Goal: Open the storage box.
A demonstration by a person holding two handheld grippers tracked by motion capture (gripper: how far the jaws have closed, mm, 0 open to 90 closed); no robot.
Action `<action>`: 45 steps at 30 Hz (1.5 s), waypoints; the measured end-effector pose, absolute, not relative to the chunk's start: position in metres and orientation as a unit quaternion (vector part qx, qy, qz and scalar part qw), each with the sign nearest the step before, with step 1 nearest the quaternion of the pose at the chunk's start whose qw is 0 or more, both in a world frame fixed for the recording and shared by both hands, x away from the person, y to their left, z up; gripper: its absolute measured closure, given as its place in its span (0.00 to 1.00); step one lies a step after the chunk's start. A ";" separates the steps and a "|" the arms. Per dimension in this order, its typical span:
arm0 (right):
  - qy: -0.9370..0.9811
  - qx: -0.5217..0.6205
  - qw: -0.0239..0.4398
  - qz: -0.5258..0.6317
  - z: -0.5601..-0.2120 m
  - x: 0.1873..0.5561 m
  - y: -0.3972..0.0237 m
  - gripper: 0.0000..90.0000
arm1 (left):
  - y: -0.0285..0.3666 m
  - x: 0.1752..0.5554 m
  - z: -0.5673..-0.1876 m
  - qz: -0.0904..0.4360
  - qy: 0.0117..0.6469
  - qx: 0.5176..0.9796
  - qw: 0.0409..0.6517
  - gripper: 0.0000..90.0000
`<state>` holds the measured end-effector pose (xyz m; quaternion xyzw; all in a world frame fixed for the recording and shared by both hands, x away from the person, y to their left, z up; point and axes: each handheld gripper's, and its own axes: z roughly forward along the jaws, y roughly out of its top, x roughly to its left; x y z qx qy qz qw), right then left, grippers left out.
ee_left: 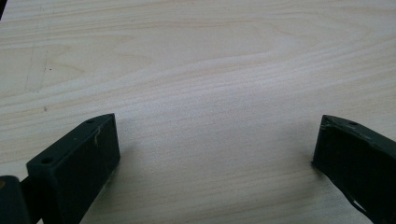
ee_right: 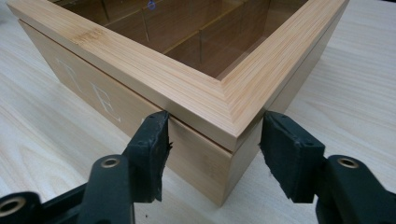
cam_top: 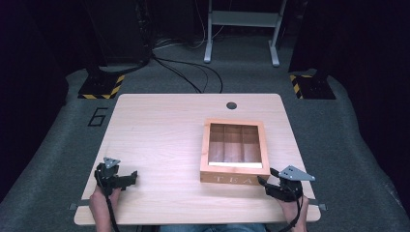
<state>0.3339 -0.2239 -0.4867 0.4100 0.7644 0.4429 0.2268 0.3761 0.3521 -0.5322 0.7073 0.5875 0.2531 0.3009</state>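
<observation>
Right gripper (ee_right: 212, 149): jaws apart, straddling the near right corner of the wooden tea box (cam_top: 235, 151), one pad against its lettered front. Left gripper (ee_left: 215, 154): jaws wide apart over bare table (cam_top: 159, 130), well left of the box, holding nothing.

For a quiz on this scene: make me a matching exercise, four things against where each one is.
Things:
1. left gripper
2. right gripper
3. tea box
4. round hole

Places:
A. far edge of the table
B. right half of the table, lid shut
C. at the box's near right corner
D. over bare wood, near left

Pairs: 1-D, 2-C, 3-B, 4-A
</observation>
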 end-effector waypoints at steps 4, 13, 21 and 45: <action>0.760 0.410 0.231 0.447 -0.485 0.333 -0.224 0.50 | 0.352 0.376 -0.532 0.253 0.588 0.707 0.301 0.00; 0.750 0.411 0.248 0.455 -0.484 0.331 -0.223 0.49 | 0.352 0.376 -0.532 0.253 0.588 0.707 0.301 0.00; 0.739 0.406 0.272 0.463 -0.480 0.330 -0.221 0.47 | 0.352 0.376 -0.532 0.253 0.588 0.707 0.301 0.00; 0.684 0.401 0.354 0.496 -0.466 0.347 -0.214 0.57 | 0.352 0.376 -0.532 0.253 0.587 0.707 0.301 0.00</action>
